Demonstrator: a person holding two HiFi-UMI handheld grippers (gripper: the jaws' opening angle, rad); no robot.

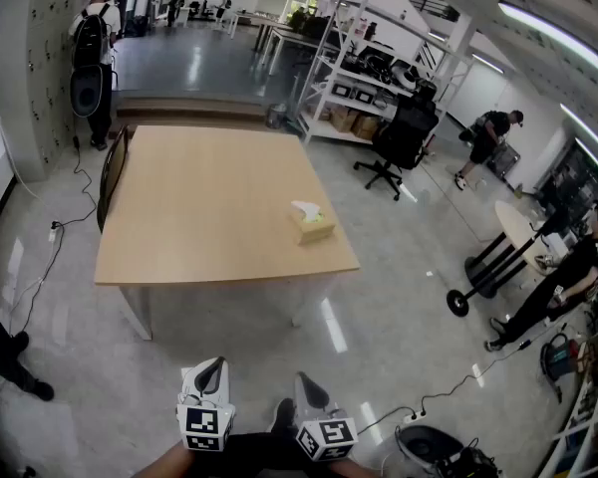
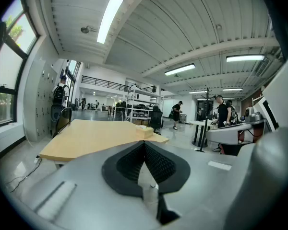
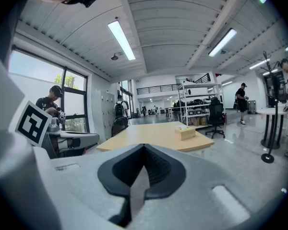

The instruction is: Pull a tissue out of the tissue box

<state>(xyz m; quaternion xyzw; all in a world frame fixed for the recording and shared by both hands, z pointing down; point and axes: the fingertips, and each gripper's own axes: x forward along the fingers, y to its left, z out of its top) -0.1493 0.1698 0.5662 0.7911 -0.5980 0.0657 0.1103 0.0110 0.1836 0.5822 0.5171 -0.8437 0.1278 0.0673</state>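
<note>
On the table (image 1: 199,207), near its right edge: tissue box (image 1: 315,229), tissue (image 1: 305,208) poking up | well short of it: left gripper (image 1: 211,368), right gripper (image 1: 310,383), both shut tight, empty | risk imo: light box dragging off the edge if unpinned

Tan tissue box (image 1: 316,229), white tissue (image 1: 305,209), pale wood table (image 1: 199,207), glossy grey floor (image 1: 399,297), black office chair (image 1: 404,132)

A pale wooden tabletop (image 1: 209,207) stands on a glossy grey floor (image 1: 399,297). Behind it are white shelving racks (image 1: 364,73) and a black office chair (image 1: 399,137). Strip lights (image 2: 109,18) line the ribbed ceiling. Windows (image 2: 5,75) and what look like lockers (image 1: 40,68) fill the left wall.
</note>
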